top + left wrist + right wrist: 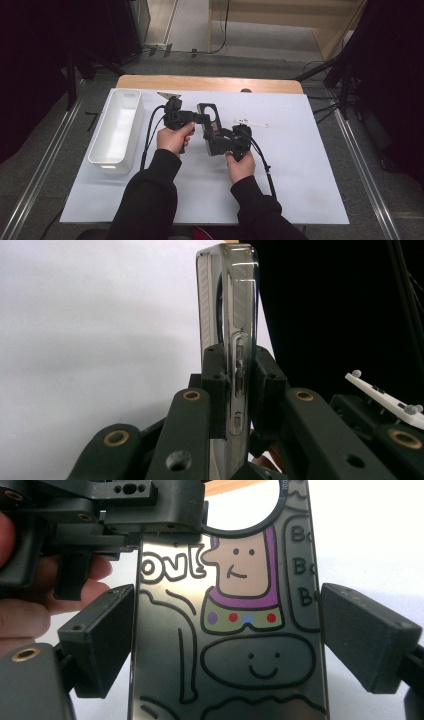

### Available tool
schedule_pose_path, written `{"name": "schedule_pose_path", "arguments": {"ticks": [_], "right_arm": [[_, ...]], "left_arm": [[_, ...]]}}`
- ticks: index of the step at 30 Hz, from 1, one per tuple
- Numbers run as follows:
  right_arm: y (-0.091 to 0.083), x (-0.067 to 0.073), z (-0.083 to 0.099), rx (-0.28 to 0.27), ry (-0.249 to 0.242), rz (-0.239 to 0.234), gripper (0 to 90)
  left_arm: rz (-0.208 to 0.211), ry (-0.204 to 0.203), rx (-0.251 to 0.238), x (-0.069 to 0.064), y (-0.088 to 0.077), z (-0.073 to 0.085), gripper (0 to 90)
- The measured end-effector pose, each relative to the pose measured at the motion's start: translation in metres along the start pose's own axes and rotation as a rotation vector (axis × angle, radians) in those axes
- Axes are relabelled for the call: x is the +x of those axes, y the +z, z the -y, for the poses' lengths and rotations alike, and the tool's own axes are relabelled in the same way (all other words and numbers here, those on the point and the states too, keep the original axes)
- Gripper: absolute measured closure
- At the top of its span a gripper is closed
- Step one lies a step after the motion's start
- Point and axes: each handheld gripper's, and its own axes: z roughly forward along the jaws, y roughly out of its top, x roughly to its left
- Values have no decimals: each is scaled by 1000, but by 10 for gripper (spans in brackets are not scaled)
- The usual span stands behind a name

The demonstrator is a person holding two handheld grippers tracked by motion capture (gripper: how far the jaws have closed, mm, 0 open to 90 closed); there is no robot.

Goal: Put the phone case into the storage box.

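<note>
The step in hand looks like a handover or a two-handed hold of a phone case (208, 123), lifted above the middle of the table (300, 170). The left gripper (202, 119) is clamped narrow across the case's thin side edge, its pads on either face at the button cut-outs, as the left gripper view shows (234, 365). The right gripper (216, 140) stands wide around the case's printed back (225, 630): the left pad sits at or very near that edge, the right pad shows a small gap, so it probably grips nothing yet. Next, I judge, the right jaws must close squarely on both long edges before the left lets go. There is open room on the table's right; the white bin (118, 127) stands well apart at the left, a small white strip (250, 122) lies just beyond the grippers.
</note>
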Motion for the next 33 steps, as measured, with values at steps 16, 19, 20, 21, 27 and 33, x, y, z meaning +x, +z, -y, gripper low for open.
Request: {"name": "schedule_pose_path", "arguments": {"ticks": [16,19,20,21,27,33], "right_arm": [[-3,3,-4,9,-47,18,98],[-4,4,-5,9,-51,18,78],[-3,4,-5,12,-57,15,5],[-3,5,-5,18,-63,5,0],[-5,6,-5,28,-85,-24,0],[-13,3,-9,36,-79,-52,0]], "left_arm": [[11,3,-3,-2,-1,0,794],[10,6,1,-2,-1,1,797],[9,8,2,-2,-1,1,797],[9,9,2,-2,-1,1,797],[13,21,3,-3,-4,0,797],[14,49,7,-4,-8,0,797]]}}
